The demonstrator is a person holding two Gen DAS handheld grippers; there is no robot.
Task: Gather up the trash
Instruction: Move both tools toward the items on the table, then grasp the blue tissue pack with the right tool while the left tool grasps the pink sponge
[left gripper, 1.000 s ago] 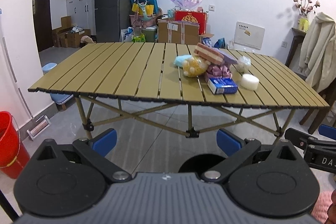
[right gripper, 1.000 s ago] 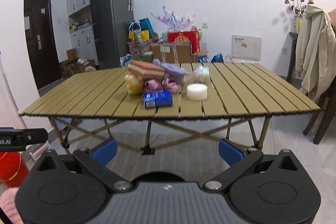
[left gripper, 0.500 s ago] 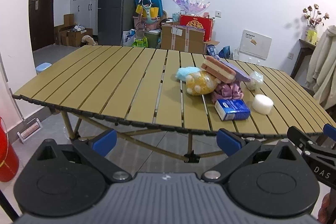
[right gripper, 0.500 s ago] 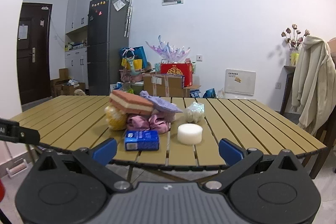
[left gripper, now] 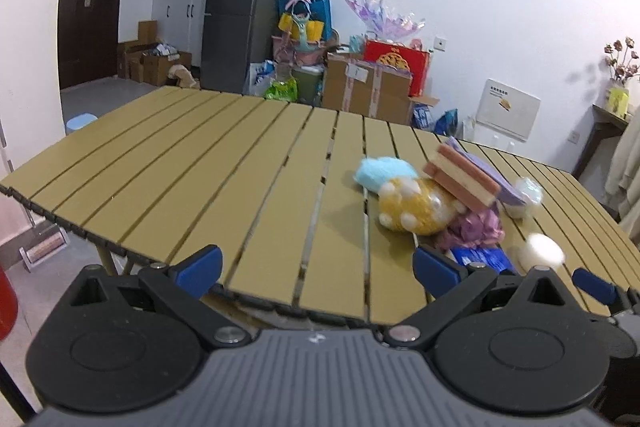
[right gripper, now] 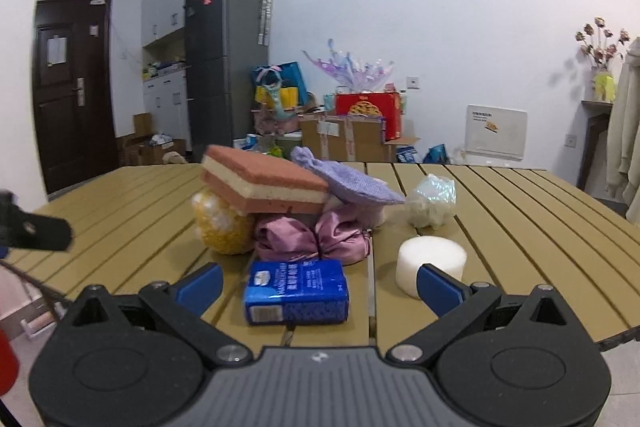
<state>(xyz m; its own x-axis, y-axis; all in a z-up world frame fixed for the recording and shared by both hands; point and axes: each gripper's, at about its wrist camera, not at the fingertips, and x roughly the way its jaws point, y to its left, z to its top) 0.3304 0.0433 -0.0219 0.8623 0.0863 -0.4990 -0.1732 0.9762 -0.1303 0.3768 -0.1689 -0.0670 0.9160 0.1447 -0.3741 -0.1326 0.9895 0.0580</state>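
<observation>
Approach done: both grippers now at table [left gripper: 240, 163] edge vs 1 s ago. Right gripper [right gripper: 318, 283] tongs apart, straddling blue pack [right gripper: 295, 291]; left gripper [left gripper: 316, 269] apart, empty. Grab next, prob.

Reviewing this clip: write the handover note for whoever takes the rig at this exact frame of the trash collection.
Left claw: open, empty, at the slatted table's near edge, left of the pile.
Right claw: open, empty, fingers either side of the blue tissue pack, not yet gripping.
Pile in one cluster: layered sponge propped on the yellow ball and pink cloth, purple cloth behind, plastic wad and white puck to the right.
Done: nothing collected.
Left: every item. No bin visible in either view.
</observation>
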